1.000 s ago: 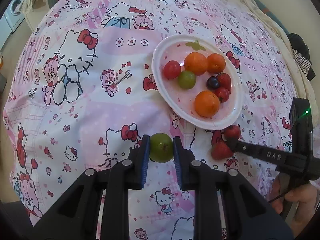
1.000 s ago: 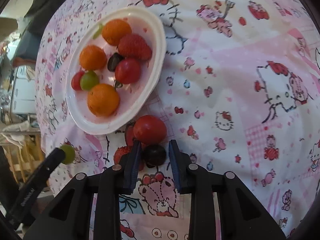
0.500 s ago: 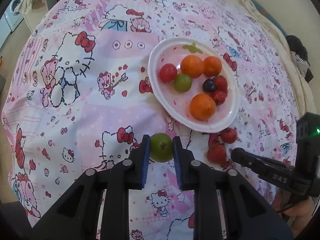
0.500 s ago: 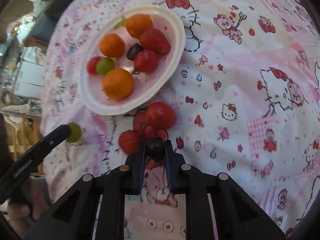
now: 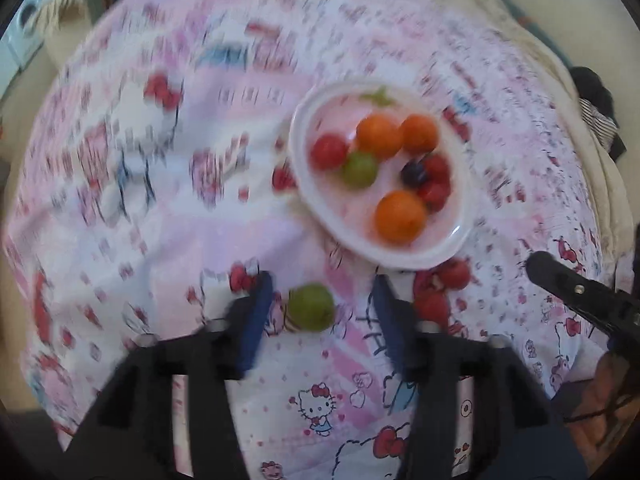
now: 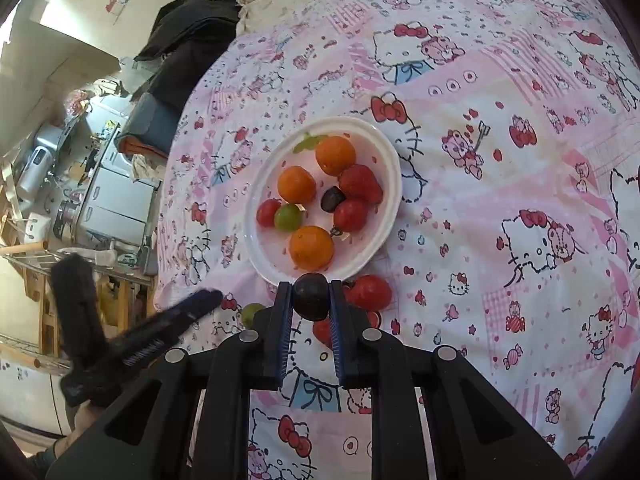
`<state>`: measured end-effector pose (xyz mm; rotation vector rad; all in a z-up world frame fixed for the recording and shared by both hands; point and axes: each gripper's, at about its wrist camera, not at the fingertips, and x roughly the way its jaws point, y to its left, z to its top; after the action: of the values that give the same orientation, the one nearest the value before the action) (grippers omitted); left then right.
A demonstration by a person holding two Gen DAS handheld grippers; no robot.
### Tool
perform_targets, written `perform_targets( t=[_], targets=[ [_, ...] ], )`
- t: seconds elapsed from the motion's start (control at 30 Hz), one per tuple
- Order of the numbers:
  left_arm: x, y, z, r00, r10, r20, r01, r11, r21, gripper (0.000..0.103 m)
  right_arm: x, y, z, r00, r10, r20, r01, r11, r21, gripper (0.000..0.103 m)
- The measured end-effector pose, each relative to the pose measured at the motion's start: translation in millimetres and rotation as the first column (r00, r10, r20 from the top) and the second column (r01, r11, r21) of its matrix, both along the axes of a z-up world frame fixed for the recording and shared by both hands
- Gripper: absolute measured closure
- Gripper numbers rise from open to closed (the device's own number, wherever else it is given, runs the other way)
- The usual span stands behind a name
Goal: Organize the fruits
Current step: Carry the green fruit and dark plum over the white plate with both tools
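Observation:
A white plate (image 5: pixel 304 184) (image 6: pixel 394 176) on the Hello Kitty cloth holds oranges, red tomatoes, a strawberry, a green grape and a dark grape. My left gripper (image 5: pixel 320 308) is open; a green fruit (image 5: pixel 311 307) sits loose between its spread fingers, below the plate's near edge. The view is blurred. My right gripper (image 6: pixel 311 300) is shut on a dark grape (image 6: pixel 311 296), held above the cloth just before the plate's near rim. A red tomato (image 6: pixel 370 292) (image 5: pixel 454 274) and a strawberry (image 5: pixel 430 306) lie on the cloth by the plate.
The cloth-covered surface drops off at its edges. Dark clothing (image 6: pixel 188 40) lies at the far edge. Shelves and appliances (image 6: pixel 100 184) stand beyond the left edge in the right wrist view.
My left gripper has opened and let go of the green fruit, moving fast. My right gripper closed on the dark grape and lifted it up towards the plate.

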<state>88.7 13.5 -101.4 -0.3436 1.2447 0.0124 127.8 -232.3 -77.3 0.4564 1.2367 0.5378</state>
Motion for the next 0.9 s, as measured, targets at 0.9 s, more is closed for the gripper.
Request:
perform_targets(
  t=[0.9],
  targets=[
    [27.4,-12.6,62.6,0.982,-0.096,0.163,0.065,0.981,0.182,0.078,28.1,1.9,27.8,0.995,-0.018,0.097,0.021,0.999,-0.033,0.085]
  ],
)
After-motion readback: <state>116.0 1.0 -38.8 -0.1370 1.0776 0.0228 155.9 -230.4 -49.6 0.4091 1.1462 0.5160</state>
